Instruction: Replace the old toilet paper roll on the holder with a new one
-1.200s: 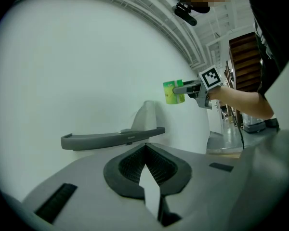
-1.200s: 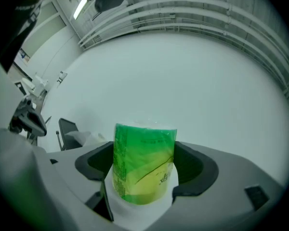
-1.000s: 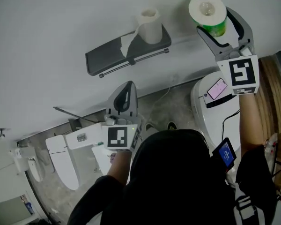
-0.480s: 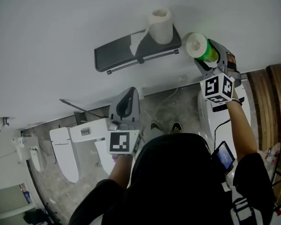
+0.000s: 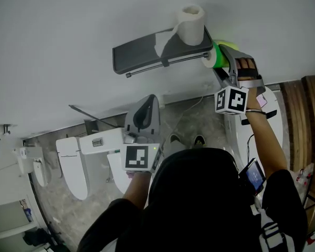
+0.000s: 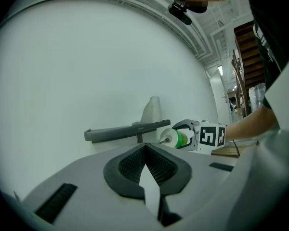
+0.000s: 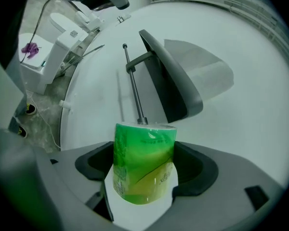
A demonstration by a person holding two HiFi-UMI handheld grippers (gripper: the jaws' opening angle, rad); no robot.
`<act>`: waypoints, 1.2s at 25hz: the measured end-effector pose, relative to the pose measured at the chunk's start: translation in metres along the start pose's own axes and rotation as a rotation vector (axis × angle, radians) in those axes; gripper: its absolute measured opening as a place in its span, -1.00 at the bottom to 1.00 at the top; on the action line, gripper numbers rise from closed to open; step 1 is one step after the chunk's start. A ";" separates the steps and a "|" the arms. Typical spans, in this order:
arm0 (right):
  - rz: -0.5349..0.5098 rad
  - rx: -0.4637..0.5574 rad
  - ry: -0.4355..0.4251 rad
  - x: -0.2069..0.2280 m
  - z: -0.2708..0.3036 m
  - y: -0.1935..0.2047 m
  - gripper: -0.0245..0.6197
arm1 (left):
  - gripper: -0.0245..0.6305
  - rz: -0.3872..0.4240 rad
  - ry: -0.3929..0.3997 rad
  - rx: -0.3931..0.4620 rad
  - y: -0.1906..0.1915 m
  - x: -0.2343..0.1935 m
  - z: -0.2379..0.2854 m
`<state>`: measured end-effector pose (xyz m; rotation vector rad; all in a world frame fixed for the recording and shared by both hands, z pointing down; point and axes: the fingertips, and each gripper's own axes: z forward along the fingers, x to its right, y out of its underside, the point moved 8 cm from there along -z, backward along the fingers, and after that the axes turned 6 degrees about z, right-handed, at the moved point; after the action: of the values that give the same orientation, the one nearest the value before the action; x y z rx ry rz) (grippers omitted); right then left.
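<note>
The right gripper (image 7: 145, 157) clenches the green plastic-wrapped new toilet paper roll (image 7: 143, 174) by its sides, at the tip of the grey wall holder's thin metal rod (image 7: 133, 85). The roll looks light, squashy and slick, so it is probably best held gently at mid-body. The left gripper (image 6: 145, 150) is closed and empty.

Bathroom fittings on show in what looks like a larger hall: a grey toilet paper holder (image 5: 157, 51) hangs on a bare white wall (image 5: 68, 35). White toilets stand at lower left (image 5: 73, 172) and right (image 5: 232, 133) on a mottled grey floor (image 5: 58, 214). At the left gripper view's upper right are wooden stairs (image 6: 245, 57) and white roof beams (image 6: 216, 28).
</note>
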<state>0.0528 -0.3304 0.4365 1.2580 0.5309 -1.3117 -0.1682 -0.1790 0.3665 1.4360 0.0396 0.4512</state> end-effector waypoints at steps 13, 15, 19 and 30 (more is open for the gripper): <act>-0.186 0.021 0.018 -0.021 0.005 -0.058 0.26 | -0.88 -0.022 -0.038 -0.011 0.007 -0.021 -0.015; -0.221 0.020 0.021 -0.024 0.006 -0.068 0.26 | -0.88 -0.026 -0.044 -0.008 0.009 -0.024 -0.019; -0.267 0.023 0.022 -0.031 0.007 -0.085 0.26 | -0.88 -0.025 -0.048 -0.005 0.013 -0.030 -0.026; -0.266 0.036 -0.016 -0.039 0.008 -0.112 0.26 | -0.88 -0.031 -0.049 0.024 0.013 -0.036 -0.032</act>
<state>-0.0616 -0.2975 0.4314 1.2355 0.6834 -1.5575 -0.2146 -0.1595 0.3652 1.4675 0.0281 0.3911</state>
